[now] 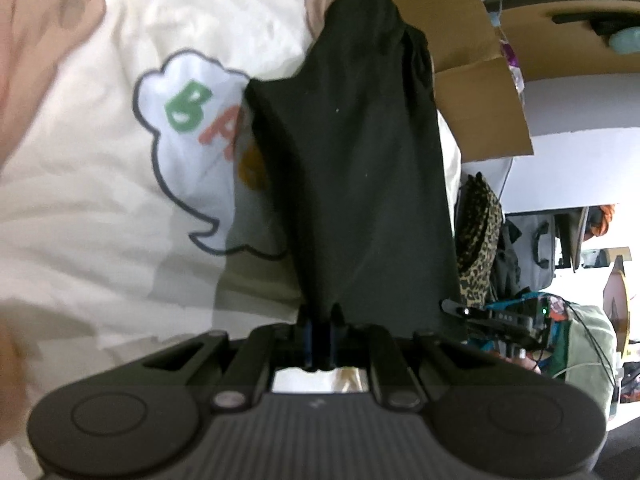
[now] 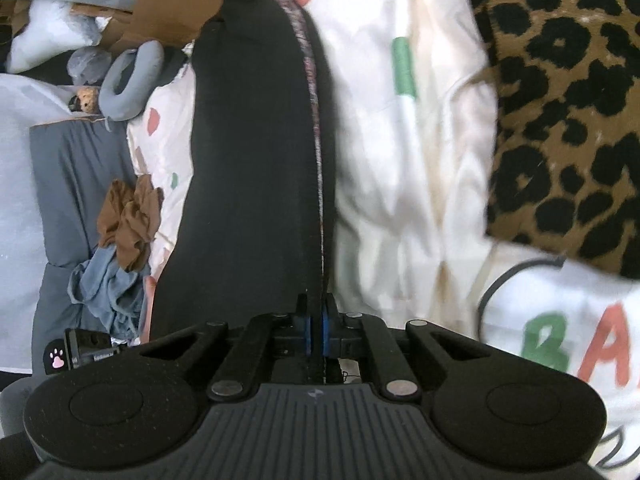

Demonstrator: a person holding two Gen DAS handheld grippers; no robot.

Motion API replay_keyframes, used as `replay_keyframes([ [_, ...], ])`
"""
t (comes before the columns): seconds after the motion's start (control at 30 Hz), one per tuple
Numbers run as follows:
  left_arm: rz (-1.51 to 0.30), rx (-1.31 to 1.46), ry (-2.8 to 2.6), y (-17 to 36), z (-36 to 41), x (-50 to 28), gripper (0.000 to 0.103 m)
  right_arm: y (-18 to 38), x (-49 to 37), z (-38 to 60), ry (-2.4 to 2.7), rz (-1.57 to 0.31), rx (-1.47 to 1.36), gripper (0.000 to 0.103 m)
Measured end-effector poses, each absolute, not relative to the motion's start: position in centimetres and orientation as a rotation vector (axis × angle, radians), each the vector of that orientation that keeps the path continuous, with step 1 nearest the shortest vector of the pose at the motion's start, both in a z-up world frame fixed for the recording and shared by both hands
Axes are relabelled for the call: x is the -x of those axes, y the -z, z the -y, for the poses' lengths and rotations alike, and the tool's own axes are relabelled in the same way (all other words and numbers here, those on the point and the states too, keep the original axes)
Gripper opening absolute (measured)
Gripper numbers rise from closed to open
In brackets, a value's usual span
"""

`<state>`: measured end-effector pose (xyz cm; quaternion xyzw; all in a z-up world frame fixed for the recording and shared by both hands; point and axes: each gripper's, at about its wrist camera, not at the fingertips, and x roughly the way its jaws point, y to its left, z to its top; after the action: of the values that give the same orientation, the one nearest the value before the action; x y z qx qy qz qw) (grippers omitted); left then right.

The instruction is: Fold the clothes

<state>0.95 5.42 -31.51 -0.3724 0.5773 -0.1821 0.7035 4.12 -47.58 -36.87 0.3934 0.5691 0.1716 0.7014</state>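
Both grippers clamped on one black garment [image 1: 360, 168]: left gripper [image 1: 320, 344] pinching one edge, right gripper [image 2: 316, 332] the stitched hem (probably opposite corners), lifting it off the printed cream duvet [image 1: 100, 140] for folding; leopard-print cloth [image 2: 560, 100] beside.

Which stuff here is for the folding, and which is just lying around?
For the folding:
- black cloth garment, pinched at two edges
- left hand-held gripper
- right hand-held gripper

Just lying around:
- leopard-print fabric
- brown cardboard box
- crumpled brown cloth
- cream printed bedsheet
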Motion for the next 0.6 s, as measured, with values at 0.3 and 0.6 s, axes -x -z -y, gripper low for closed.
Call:
replay_keyframes([
  [0.3,-1.337,0.745,0.377,30.6,-6.0,-2.4,0.008,36.8,-2.2,45.0,-0.41,-1.271,-0.891,0.002],
  [0.6,-1.423,0.684,0.338,33.8,-6.3,-2.5,0.008,39.6,-0.4,43.2,-0.388,-1.305,-0.902,0.004],
])
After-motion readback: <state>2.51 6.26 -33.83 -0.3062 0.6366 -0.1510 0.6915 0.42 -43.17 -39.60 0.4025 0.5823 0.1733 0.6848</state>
